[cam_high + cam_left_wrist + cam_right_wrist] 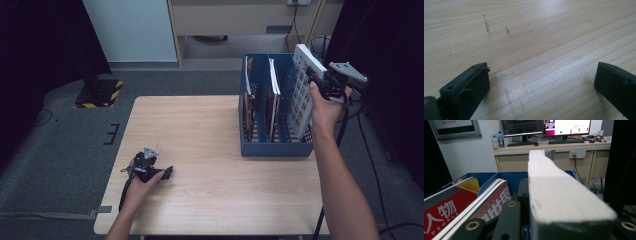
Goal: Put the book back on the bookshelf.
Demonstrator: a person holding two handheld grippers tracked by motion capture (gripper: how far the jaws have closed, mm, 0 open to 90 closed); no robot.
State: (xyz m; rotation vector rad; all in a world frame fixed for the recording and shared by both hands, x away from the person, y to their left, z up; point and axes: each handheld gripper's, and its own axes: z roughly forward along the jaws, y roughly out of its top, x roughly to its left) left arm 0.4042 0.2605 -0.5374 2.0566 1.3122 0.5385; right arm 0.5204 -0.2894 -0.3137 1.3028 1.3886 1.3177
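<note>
The right gripper (320,80), clamped on a thick book (303,90) tilted over the blue rack (275,147) at two o'clock, risks snagging the rim, while the left gripper (167,173) rests open.

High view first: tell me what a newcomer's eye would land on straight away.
The thick white book stands out, clamped in the right hand-held gripper and tilted over the right-hand slot of the blue file rack at the table's far right. Two magazines already stand in the rack's left slots. Near the table's front left, the left hand-held gripper rests open on bare wood.
</note>
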